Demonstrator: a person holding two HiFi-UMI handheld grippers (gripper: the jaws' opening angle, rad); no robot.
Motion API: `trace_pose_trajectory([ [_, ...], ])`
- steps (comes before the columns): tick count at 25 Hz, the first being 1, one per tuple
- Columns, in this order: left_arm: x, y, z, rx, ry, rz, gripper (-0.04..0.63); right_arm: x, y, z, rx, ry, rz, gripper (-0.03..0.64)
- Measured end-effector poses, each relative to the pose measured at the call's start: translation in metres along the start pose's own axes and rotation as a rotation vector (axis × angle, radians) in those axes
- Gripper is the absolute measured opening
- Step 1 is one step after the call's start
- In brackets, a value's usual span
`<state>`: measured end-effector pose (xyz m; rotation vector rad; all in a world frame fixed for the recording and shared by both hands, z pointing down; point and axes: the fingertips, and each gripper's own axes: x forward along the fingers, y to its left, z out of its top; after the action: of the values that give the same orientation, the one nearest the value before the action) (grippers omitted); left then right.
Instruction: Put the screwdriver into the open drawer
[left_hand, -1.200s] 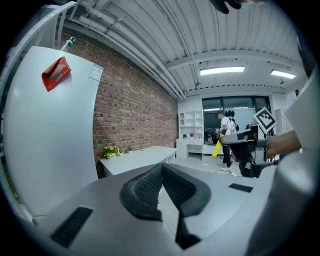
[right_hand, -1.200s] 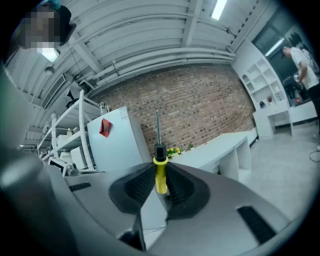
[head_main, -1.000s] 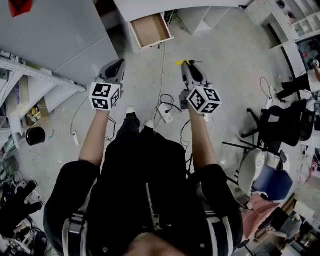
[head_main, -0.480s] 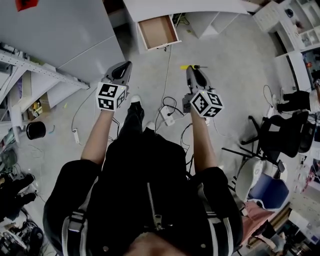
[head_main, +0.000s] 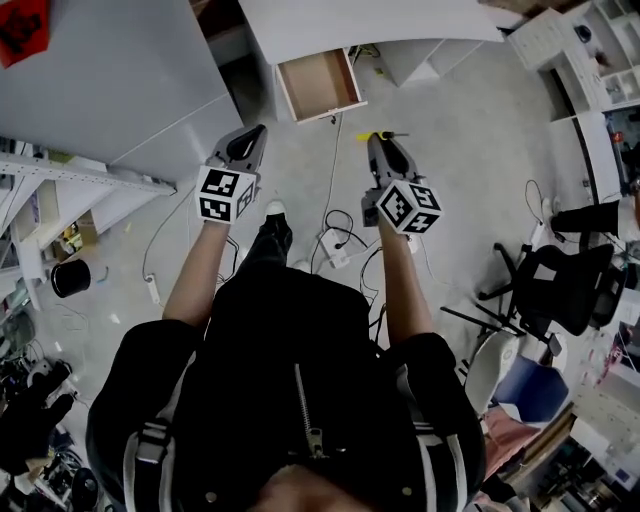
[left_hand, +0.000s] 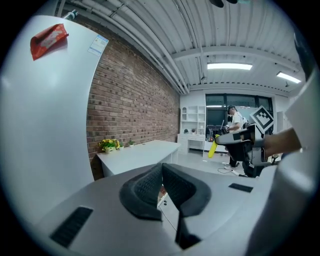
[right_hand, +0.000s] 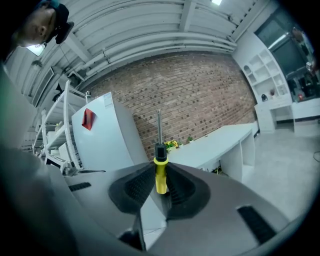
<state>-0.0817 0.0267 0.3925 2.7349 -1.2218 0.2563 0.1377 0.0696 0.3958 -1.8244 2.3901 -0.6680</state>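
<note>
The open drawer (head_main: 318, 82), with a bare brown bottom, juts from under a white desk at the top of the head view. My right gripper (head_main: 378, 140) is shut on the yellow-handled screwdriver (head_main: 372, 135) just below and right of the drawer. In the right gripper view the screwdriver (right_hand: 160, 175) stands upright between the pads, its metal shaft pointing up. My left gripper (head_main: 245, 145) hovers left of the drawer with its pads together and nothing between them (left_hand: 161, 175). The left gripper view shows the right gripper (left_hand: 240, 142) and the screwdriver (left_hand: 214, 148) off to the right.
A big grey cabinet (head_main: 100, 80) stands left of the drawer, a metal rack (head_main: 60, 170) below it. Cables and a power strip (head_main: 335, 240) lie on the floor by the person's feet. The white desk (head_main: 370, 20) spans the top; office chairs (head_main: 560, 290) stand at right.
Both grippers have moved forward towards the drawer, which now lies nearer to them. The screwdriver stays in the right gripper; the left stays shut.
</note>
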Motion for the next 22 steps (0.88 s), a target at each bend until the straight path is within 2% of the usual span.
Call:
trace_pose_trajectory([
  [7, 0.062, 0.055, 0.011, 0.0, 0.019, -0.05, 0.025, 0.076, -0.008, 0.027, 0.012, -0.008, -0.039, 0.074],
  [13, 0.093, 0.094, 0.018, -0.004, 0.015, -0.07, 0.025, 0.117, -0.012, 0.03, 0.013, -0.001, -0.066, 0.074],
  [22, 0.121, 0.116, 0.012, -0.026, 0.037, -0.076, 0.025, 0.153, -0.029, 0.027, -0.004, 0.053, -0.098, 0.074],
])
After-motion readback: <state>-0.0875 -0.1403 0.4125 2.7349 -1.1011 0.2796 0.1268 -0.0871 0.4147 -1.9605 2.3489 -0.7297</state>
